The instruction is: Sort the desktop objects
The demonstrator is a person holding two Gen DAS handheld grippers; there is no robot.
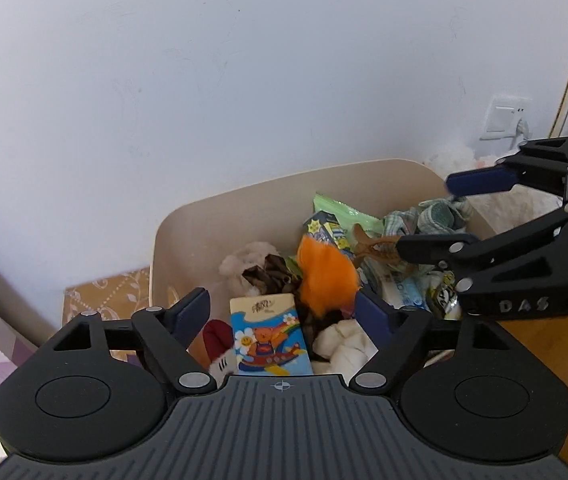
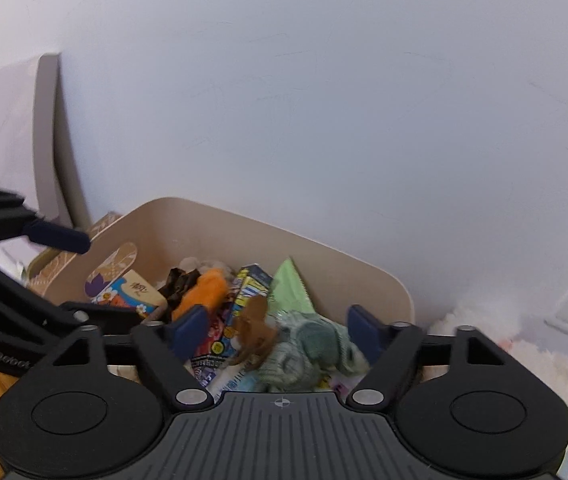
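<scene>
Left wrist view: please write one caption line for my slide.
Open left tool above a beige plastic bin holding a cartoon-printed tissue pack and orange plush toy.

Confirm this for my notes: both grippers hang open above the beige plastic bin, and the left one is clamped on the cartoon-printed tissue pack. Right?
Not quite. The left gripper is not clamped on the cartoon-printed tissue pack: the left wrist view shows the pack lying loose in the beige plastic bin between spread fingers. The right gripper is open too.

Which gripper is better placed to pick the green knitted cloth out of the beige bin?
Right. The green knitted cloth lies directly between the open fingers of the right gripper. The left gripper hovers open over the tissue pack, farther left in the bin.
</scene>
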